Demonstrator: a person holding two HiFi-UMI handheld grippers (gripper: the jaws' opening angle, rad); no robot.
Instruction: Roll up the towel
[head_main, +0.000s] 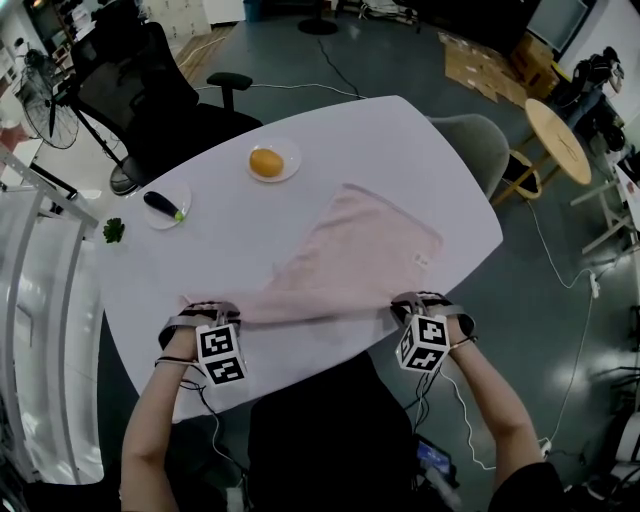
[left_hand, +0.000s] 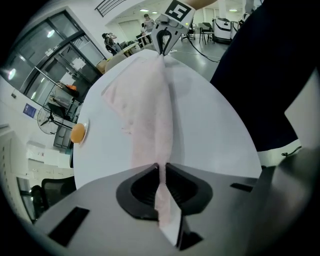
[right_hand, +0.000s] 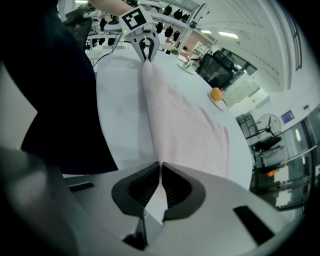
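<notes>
Left gripper (head_main: 205, 312) and right gripper (head_main: 418, 302) each pinch a near corner of the towel (head_main: 350, 255), which spreads away ahead

The green item (head_main: 113, 230) at the table's (head_main: 230, 240) edge is unidentifiably small.

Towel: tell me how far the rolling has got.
Done: the grip is made. The left gripper and the right gripper are each shut on the towel at its near edge. In hand: that edge is stretched between them. Left: all of the rolling. No roll shows yet, and the rest of the towel lies spread flat on the table.
</notes>
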